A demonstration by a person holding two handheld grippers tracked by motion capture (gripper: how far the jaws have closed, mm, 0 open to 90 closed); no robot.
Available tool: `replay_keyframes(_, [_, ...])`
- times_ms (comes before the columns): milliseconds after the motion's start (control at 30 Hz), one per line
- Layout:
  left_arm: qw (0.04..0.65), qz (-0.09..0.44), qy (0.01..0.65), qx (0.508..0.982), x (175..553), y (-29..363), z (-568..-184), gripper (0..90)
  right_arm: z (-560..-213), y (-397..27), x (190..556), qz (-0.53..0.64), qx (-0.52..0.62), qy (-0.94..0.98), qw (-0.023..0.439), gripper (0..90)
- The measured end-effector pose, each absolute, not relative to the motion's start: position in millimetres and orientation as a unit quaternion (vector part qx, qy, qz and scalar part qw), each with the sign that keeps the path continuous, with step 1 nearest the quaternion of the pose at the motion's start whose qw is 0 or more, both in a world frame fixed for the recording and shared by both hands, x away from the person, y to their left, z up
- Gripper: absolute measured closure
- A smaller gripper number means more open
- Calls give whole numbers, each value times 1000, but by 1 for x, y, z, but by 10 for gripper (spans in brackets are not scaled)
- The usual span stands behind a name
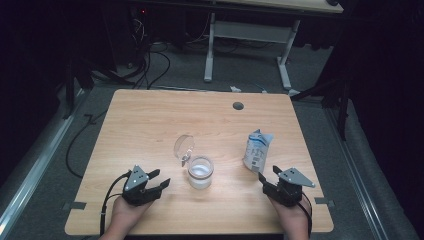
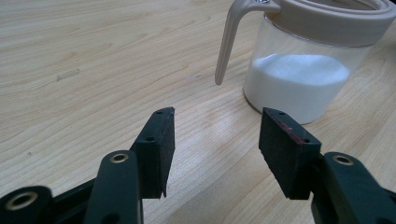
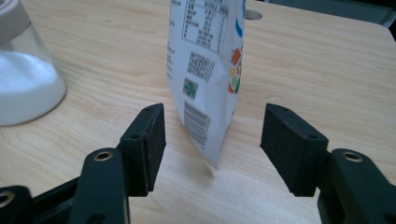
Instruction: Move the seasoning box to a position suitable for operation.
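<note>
Left tool (image 1: 161, 178): held in the person's left hand (image 1: 125, 212) at about 7 o'clock on the tabletop (image 1: 150, 115), jaws wide apart with nothing between them, aimed toward the jar; in the left gripper view the left tool (image 2: 217, 135) points at bare wood just short of the jar (image 2: 299, 79). Jar (image 1: 201, 172): clear glass, near the tabletop's centre, slightly toward 6 o'clock, upright, part filled with white powder (image 2: 299, 86); beige rim, hinged lid (image 1: 183, 147) standing open at the jar's 11 o'clock. Bag (image 1: 257, 150): white and blue printed pouch, upright, at about 4 o'clock on the tabletop, well apart from the jar. Right tool (image 1: 268, 172): held in the person's right hand (image 1: 292, 217) at about 5 o'clock, jaws wide; in the right gripper view the right tool (image 3: 212, 135) faces the bag (image 3: 205, 70), whose lower edge stands in line with the gap, the pads not touching it. Cable hole (image 1: 238, 106): at 12 o'clock, near the far edge.
</note>
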State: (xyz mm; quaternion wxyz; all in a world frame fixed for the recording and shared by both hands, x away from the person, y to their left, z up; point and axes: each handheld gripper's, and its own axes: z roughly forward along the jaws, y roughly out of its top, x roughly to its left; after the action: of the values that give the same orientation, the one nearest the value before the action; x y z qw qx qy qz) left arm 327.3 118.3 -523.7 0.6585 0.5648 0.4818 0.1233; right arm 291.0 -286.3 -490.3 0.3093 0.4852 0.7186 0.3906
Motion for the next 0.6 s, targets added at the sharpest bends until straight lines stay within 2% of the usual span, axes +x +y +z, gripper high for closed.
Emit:
replay_keyframes(267, [657,123,487,562,329,118,-524,457,-500,-276,280,392,475,728,302,409])
replay_keyframes(600, [658,135,490,556,329,120,-525,466,-507,-248,284,401,451,748,277,440])
